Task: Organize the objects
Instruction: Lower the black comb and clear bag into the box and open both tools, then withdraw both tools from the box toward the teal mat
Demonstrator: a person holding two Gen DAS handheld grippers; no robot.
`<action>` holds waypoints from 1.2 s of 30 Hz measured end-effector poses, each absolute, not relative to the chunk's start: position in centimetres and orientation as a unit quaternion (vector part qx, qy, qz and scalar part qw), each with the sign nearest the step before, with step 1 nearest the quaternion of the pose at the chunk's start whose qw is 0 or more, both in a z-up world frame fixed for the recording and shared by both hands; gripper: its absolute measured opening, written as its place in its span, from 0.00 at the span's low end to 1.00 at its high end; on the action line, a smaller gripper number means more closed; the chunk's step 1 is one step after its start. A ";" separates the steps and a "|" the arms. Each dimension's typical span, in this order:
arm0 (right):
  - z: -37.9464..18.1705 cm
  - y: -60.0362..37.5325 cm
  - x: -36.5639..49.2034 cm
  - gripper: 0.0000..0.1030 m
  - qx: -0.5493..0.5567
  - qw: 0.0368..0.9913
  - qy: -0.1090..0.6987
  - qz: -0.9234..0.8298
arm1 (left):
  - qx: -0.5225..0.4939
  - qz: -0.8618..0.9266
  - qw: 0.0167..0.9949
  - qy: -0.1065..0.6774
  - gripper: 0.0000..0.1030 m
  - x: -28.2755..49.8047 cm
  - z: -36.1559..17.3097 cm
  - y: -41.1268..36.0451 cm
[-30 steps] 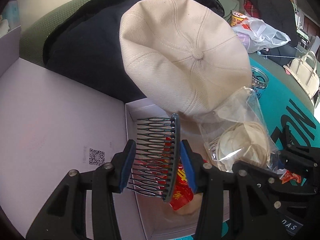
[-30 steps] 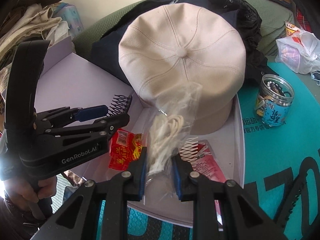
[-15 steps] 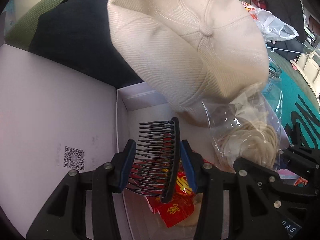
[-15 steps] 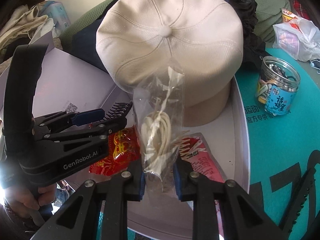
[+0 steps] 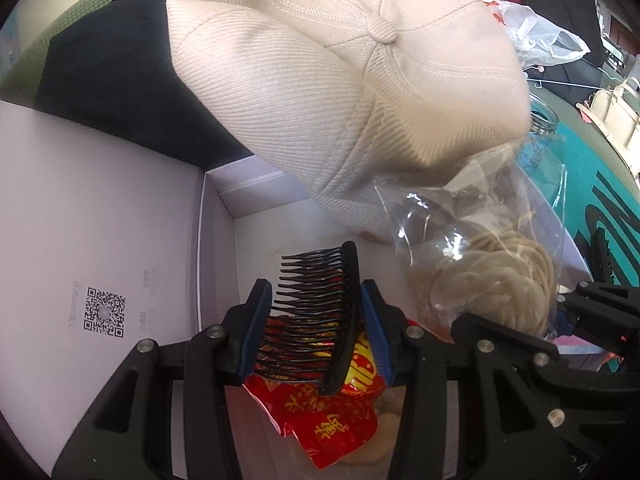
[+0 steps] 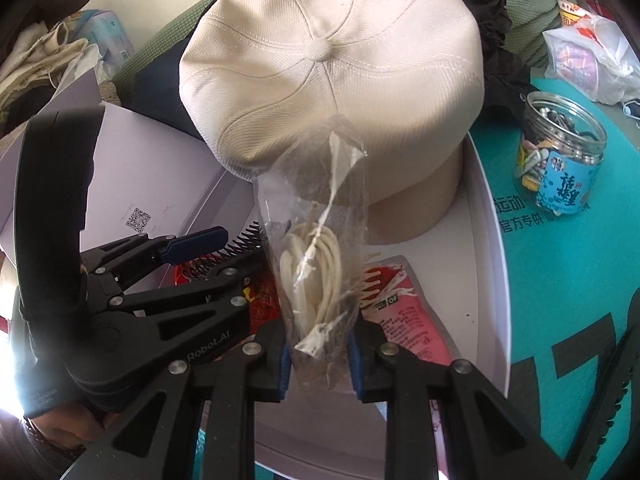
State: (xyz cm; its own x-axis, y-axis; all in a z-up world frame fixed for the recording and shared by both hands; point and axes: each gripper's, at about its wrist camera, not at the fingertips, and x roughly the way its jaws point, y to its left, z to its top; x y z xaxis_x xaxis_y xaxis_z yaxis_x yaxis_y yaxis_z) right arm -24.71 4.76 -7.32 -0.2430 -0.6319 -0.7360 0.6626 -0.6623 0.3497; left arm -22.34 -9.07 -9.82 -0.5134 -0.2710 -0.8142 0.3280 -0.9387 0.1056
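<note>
Both of our tools have closed in on the cap [image 5: 320,92] since a second ago, and it now fills far more of each view. Our left hand-held gripper [image 5: 316,332] is clamped on a black comb [image 5: 320,316], teeth pointing left, held above a red packet [image 5: 320,420] that lies inside the white box [image 6: 486,240]. Our right hand-held gripper [image 6: 320,356] is pinched on a clear bag [image 6: 316,264] of pale cord, which stands upright between its blue pads and rises in front of the cap.

We see the cap resting in the box's far end, taking up most of its width and blocking the way past it. A pink packet [image 6: 404,316] lies flat on the box floor, just right of the bag. Our left tool sits just beside the bag in the right wrist view, crowding the near left of the box. The open lid [image 5: 92,240] with a printed code lies to the left. On the teal bench [image 6: 560,280], a jar [image 6: 560,164] of small clips stands to the right of the box, and a plastic bag [image 6: 588,60] lies beyond it. Dark clothing [image 5: 120,72] is heaped behind the cap.
</note>
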 end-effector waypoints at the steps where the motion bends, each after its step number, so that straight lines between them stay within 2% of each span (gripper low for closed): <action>1: -7.3 4.8 -24.7 0.22 0.458 0.411 0.017 -0.788 | 0.461 -0.870 0.173 0.032 0.42 -22.3 -9.9 -9.1; 15: -6.3 4.9 -23.9 0.23 0.450 0.396 0.063 -0.797 | 0.458 -0.871 0.169 0.051 0.43 -21.6 -10.4 -8.3; 18: -5.9 5.2 -23.8 0.26 0.449 0.389 0.069 -0.801 | 0.465 -0.868 0.168 0.054 0.44 -21.5 -10.4 -8.1; 19: -5.8 5.3 -23.7 0.27 0.448 0.387 0.071 -0.803 | 0.467 -0.866 0.169 0.054 0.48 -21.5 -10.4 -8.1; 26: -4.7 6.5 -23.1 0.45 0.435 0.375 0.066 -0.816 | 0.457 -0.871 0.174 0.053 0.59 -20.5 -9.5 -7.5; 34: -2.2 8.2 -22.5 0.46 0.420 0.373 0.060 -0.825 | 0.443 -0.877 0.180 0.052 0.59 -18.7 -7.0 -5.9; 36: -1.0 8.7 -22.4 0.46 0.413 0.376 0.057 -0.827 | 0.440 -0.878 0.182 0.053 0.59 -18.3 -4.0 -7.1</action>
State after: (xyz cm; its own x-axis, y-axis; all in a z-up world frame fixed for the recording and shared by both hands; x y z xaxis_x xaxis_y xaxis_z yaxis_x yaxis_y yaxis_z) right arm -22.41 8.73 -1.01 -0.3760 -0.5741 -0.7274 0.6692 -0.7112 0.2155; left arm -18.35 -7.10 -3.99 -0.5475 -0.2724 -0.7912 0.3657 -0.9283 0.0665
